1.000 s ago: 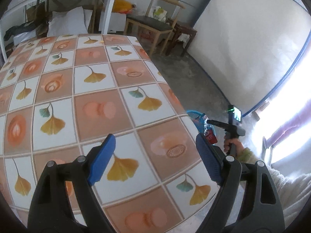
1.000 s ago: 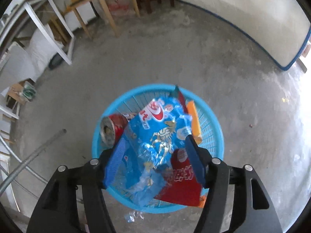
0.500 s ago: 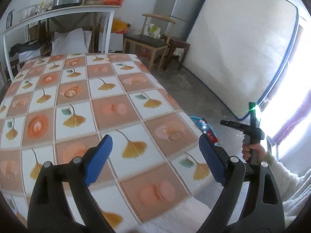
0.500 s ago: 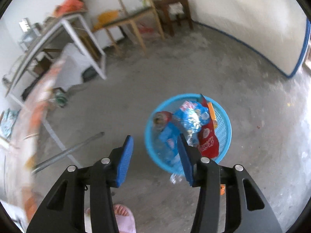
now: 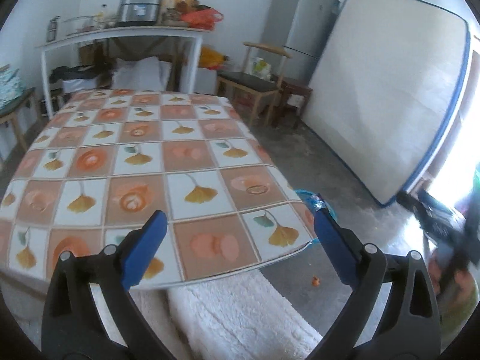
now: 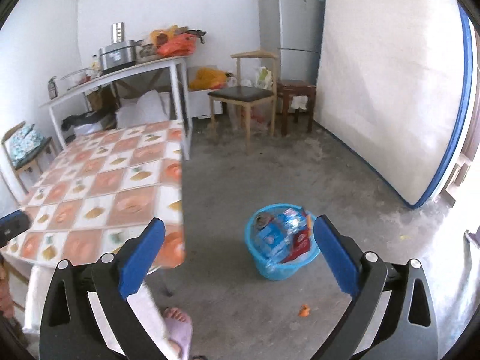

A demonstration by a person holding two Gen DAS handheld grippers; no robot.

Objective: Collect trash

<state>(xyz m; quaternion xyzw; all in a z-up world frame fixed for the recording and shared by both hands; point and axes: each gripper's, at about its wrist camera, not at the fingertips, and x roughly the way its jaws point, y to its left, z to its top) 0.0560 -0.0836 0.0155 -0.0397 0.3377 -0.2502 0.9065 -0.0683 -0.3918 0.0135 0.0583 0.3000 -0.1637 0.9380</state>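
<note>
The left gripper [image 5: 238, 244] has just been opening; its jaws gape empty over the bare bench [image 5: 144, 162]. The right gripper [image 6: 240, 250], likewise just widened, frames the trash-filled blue basket [image 6: 277, 270] ahead; an orange scrap [image 6: 304, 311] remains on the floor.

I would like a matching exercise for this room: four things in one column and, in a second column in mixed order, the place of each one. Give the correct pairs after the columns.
Things:
1. blue basket
2. orange scrap
3. steel cooker
4. wooden chair

Places:
A. on the white shelf table by the back wall
B. on the floor beside the tiled table, full of wrappers
C. in front of the grey fridge
D. loose on the floor, nearer the camera than the basket

Pairs: 1-B, 2-D, 3-A, 4-C
</note>
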